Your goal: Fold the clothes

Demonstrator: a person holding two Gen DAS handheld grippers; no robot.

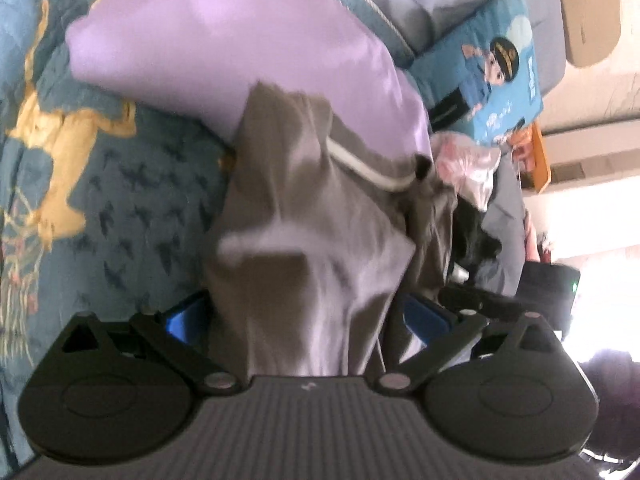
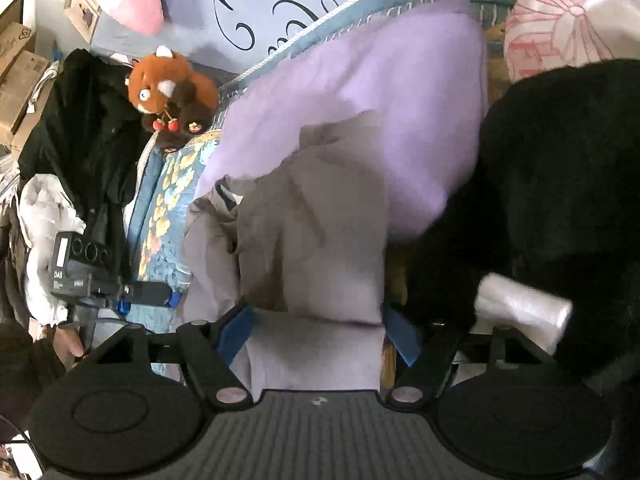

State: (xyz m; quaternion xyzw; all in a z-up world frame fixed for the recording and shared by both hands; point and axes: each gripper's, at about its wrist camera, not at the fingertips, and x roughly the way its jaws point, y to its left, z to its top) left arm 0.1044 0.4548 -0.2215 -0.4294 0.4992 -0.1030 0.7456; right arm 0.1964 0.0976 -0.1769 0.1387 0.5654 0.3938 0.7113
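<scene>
A grey garment (image 1: 304, 240) with a white drawstring (image 1: 368, 168) lies bunched on the bed, partly over a lilac cloth (image 1: 240, 40). My left gripper (image 1: 306, 320) is open, its blue pads (image 1: 184, 320) spread wide with grey fabric filling the gap between them. In the right wrist view the same grey garment (image 2: 320, 220) runs up between the fingers of my right gripper (image 2: 318, 332), which is also open, its blue pads (image 2: 236, 332) on either side of the cloth. The left gripper's body (image 2: 80, 264) shows at the garment's left edge, with a hand (image 2: 68, 344) below it.
A blue quilt (image 1: 120, 200) with yellow print covers the bed. A black garment (image 2: 560, 180) and a clear plastic roll (image 2: 524, 308) lie to the right, a pink cushion (image 2: 568, 12) beyond. A red panda plush (image 2: 168, 88), a black coat (image 2: 88, 128) and a blue cartoon box (image 1: 492, 72) sit around the edges.
</scene>
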